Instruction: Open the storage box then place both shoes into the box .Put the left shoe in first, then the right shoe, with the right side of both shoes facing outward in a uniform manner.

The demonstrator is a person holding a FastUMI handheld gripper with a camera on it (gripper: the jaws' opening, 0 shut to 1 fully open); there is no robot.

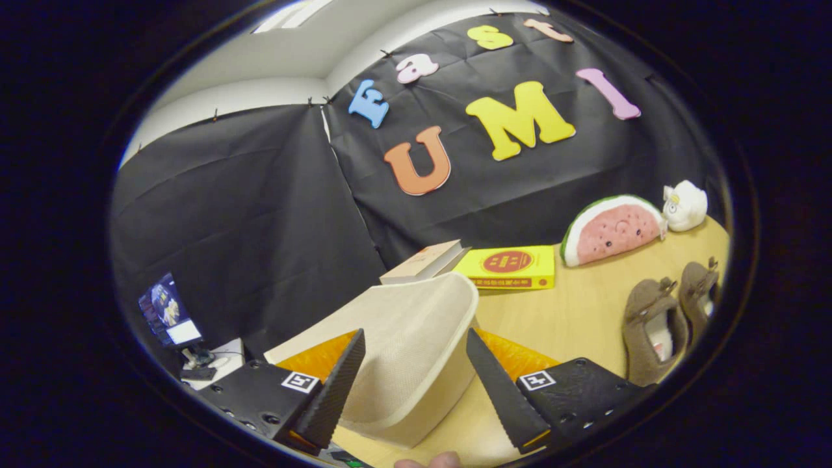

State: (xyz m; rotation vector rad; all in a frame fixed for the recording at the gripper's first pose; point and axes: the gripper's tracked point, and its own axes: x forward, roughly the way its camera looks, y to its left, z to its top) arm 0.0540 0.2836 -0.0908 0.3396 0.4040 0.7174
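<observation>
Storage box (416, 351), cream with a woven-looking surface, sits between my fingers on the pale wooden table (572, 312), its rounded lid or flap rising up toward me. My claw (416, 390) is spread wide around it; whether either finger actually touches the box I cannot tell, and I would not say I have a hold on it.

Both shoes (669, 318) lie side by side on the table, beyond my right finger and well apart from the box (brown, soft, with light linings showing at the openings). Past them, near the booth wall, a watermelon-slice cushion (611, 231) stands on its flat edge, and a small white plush toy (684, 206) sits just beside it.

Straight beyond the box a yellow book (513, 266) lies flat, with a paler book (426, 261) next to it, partly hidden by the box's rim.

Black cloth hangs all round as the wall, with white room wall and ceiling above it. Off beyond my left finger, lower than the tabletop, a small lit screen (168, 312) stands on a stand. A fingertip (429, 461) shows at the very bottom between my fingers.
</observation>
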